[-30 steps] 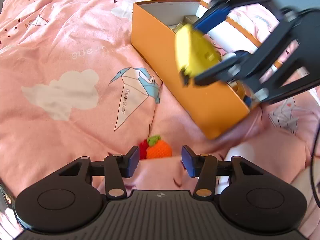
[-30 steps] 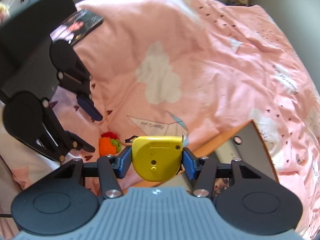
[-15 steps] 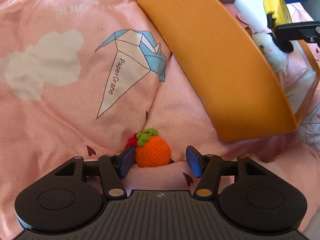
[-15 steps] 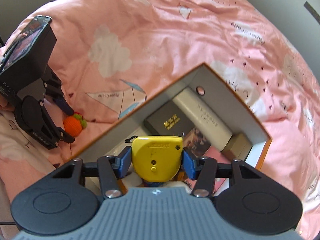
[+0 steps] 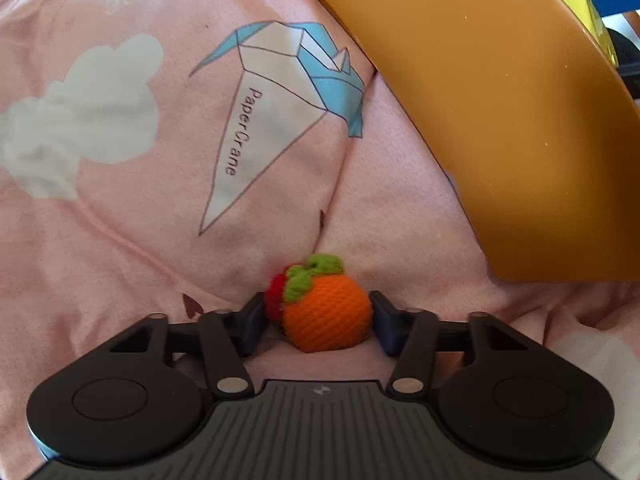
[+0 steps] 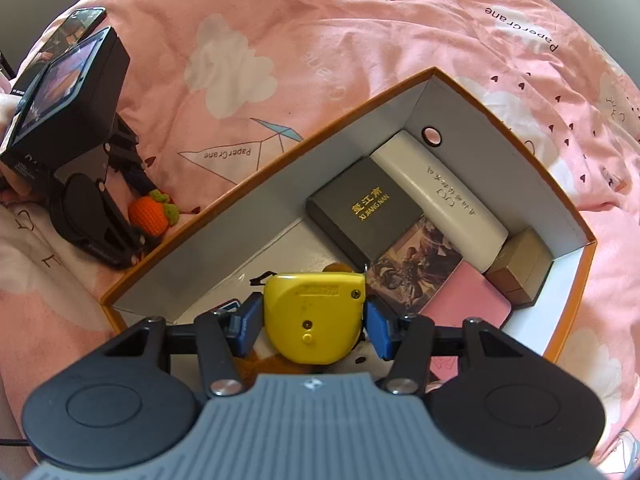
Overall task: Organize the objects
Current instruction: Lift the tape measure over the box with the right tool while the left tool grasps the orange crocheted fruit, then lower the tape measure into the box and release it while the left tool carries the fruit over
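Note:
A crocheted orange [image 5: 326, 316] with a green leaf and a red bit lies on the pink bedcover, just outside the orange box [image 5: 500, 100]. My left gripper [image 5: 318, 314] points straight down over it. Its jaws are closing, and both pads touch the toy's sides. My right gripper [image 6: 314, 320] is shut on a yellow tape measure [image 6: 314, 316] and holds it over the near end of the open orange box [image 6: 420, 104]. The tape measure [image 5: 580, 4] also shows above the box wall in the left wrist view.
The box holds a dark box [image 6: 364, 208], a white case [image 6: 440, 196], a picture card [image 6: 416, 264], a pink item [image 6: 468, 304] and a small tan box [image 6: 524, 264]. A brown plush [image 6: 272, 364] lies under the right gripper. Pink bedcover [image 6: 360, 20] surrounds everything.
My left gripper dropped onto the crocheted orange, widened its jaws, then closed them around it. My right gripper carried the tape measure from beside the box to over its inside.

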### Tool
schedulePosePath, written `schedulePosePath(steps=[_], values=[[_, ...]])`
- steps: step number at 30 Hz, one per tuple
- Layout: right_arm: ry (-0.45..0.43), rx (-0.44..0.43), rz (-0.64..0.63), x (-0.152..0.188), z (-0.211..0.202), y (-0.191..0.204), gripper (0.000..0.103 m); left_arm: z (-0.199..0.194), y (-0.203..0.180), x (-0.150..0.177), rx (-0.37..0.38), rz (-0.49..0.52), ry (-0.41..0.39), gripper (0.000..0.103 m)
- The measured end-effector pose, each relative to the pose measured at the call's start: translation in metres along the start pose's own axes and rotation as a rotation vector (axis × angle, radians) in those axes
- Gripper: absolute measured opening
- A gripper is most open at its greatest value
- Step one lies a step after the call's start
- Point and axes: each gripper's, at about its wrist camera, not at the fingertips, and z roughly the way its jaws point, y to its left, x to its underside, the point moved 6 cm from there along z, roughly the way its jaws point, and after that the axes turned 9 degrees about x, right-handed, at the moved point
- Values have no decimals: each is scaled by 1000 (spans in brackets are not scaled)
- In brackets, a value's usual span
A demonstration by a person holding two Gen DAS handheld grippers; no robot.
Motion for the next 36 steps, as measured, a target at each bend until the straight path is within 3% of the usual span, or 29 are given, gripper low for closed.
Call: schedulePosePath(steps=[7,17,25,31,36], values=[[-17,-52,-22,1,0,0,56,-18,1,3,40,-7,-114,58],[-66,-140,-8,-14,-9,-7,56,-93,-18,-14,132,10,-335,57],[-62,-141,-255,-33,25,12,56,-104,-27,-56,113,18,-424,57],[-45,-158,-461,-30,50,30,56,-102,-28,-53,139,-39,-448,57],[-35,-157,-537,-23,66,40,56,-97,-29,-54,144,-47,-445,57]])
